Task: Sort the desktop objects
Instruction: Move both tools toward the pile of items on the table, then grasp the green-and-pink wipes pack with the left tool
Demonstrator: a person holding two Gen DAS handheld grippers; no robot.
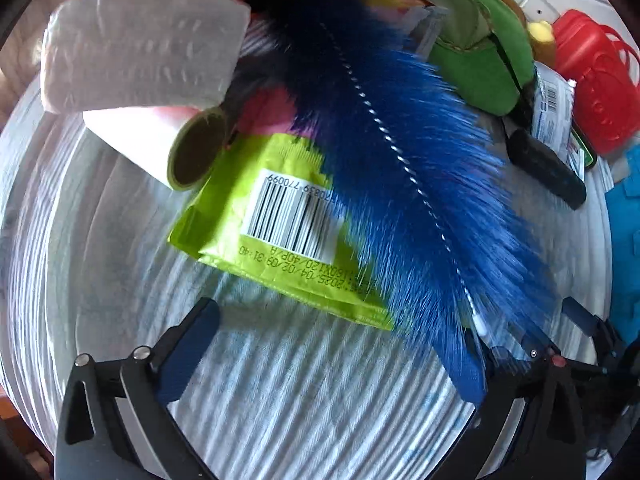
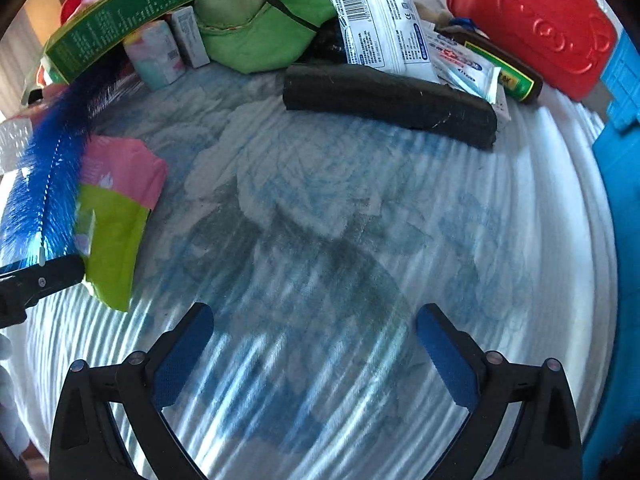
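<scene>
- On the lime-green foil packet (image 1: pixel 280 216), a barcode is seen, with the digits "770099" partly readable and a printed date line beginning "2025/04/02".
- One blue bristle brush with a twisted wire stem (image 1: pixel 400 152) is laid across that packet on the white-and-blue patterned surface (image 2: pixel 320 220).
- One white paper roll on a cardboard core (image 1: pixel 160 140), one black rolled cloth (image 2: pixel 392 100), one red plastic case (image 2: pixel 528 20) and one green fabric pouch (image 2: pixel 260 28) are counted.
- The left tongs (image 1: pixel 332 344) are pointed steeply down, jaws wide, with nothing gripped, though the brush tip lies by one pad.
- The right tongs (image 2: pixel 316 344) are spread wide over bare cloth, empty.
</scene>
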